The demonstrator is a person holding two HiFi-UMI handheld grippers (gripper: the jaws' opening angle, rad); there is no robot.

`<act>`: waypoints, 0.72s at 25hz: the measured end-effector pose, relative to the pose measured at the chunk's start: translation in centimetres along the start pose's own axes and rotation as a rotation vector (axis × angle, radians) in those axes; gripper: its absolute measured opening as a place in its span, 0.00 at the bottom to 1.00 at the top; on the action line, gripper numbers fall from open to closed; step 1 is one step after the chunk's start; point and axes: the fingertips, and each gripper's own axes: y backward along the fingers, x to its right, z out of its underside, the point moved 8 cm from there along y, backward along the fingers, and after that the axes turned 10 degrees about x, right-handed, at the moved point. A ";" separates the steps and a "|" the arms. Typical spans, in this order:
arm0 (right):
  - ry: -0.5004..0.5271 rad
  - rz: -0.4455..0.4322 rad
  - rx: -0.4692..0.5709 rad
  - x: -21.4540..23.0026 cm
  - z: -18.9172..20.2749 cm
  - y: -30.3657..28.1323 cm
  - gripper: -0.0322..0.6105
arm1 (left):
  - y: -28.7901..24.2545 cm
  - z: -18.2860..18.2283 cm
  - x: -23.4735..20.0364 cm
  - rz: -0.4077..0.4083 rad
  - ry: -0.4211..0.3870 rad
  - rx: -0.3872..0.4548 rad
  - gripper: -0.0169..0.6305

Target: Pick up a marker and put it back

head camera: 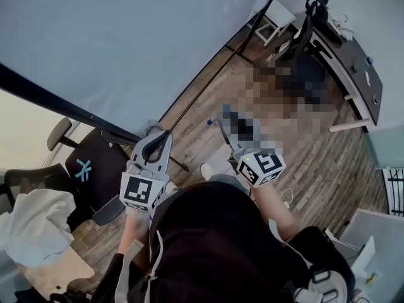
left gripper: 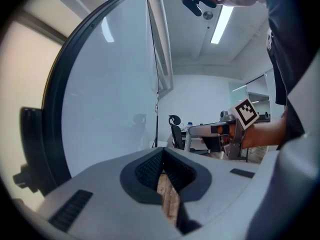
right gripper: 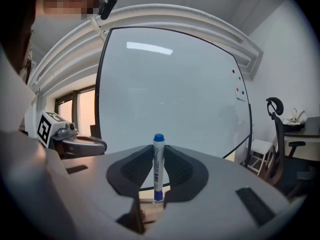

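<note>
- Standing upright between the jaws of the right gripper (right gripper: 158,154), a whiteboard marker (right gripper: 158,170) is seen at the centre of the right gripper view. It is pinched from both sides by the ribbed black pads.
- The marker's body is white with small dark print that cannot be read. A blue cap sits at its 12 o'clock end and a blue tip end at 6 o'clock.
- The cap rises just above the pad tops.
- The jaws of the left gripper (left gripper: 163,158) are pressed together with nothing held. Only a sliver of wooden floor (head camera: 315,163) is shown below their meeting line.
- A large whiteboard (right gripper: 170,94) with a dark frame fills the view behind the marker, with small dots near its edge at 2 o'clock.
- A black office chair (right gripper: 274,134) and a white stool (right gripper: 259,150) are placed at 3 o'clock of the marker, beside a dark desk (head camera: 356,68).
- In the head view, a second black chair (head camera: 88,169) with a teal mark is found at 9 o'clock. A white cloth (head camera: 35,232) is heaped at 8 o'clock.
- The lower middle of the head view is covered by the person's dark-clothed torso (head camera: 208,245).
</note>
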 end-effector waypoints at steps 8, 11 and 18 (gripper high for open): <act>0.062 0.036 -0.046 0.7 1.6 2.2 0.17 | -0.9 0.3 0.4 0.021 -0.004 -0.012 0.04; 0.069 0.041 -0.059 0.8 2.1 2.6 0.17 | -1.1 0.4 0.6 0.025 -0.010 -0.020 0.04; 0.083 0.038 -0.083 0.8 2.6 2.8 0.17 | -1.1 0.7 0.4 0.011 -0.012 -0.030 0.04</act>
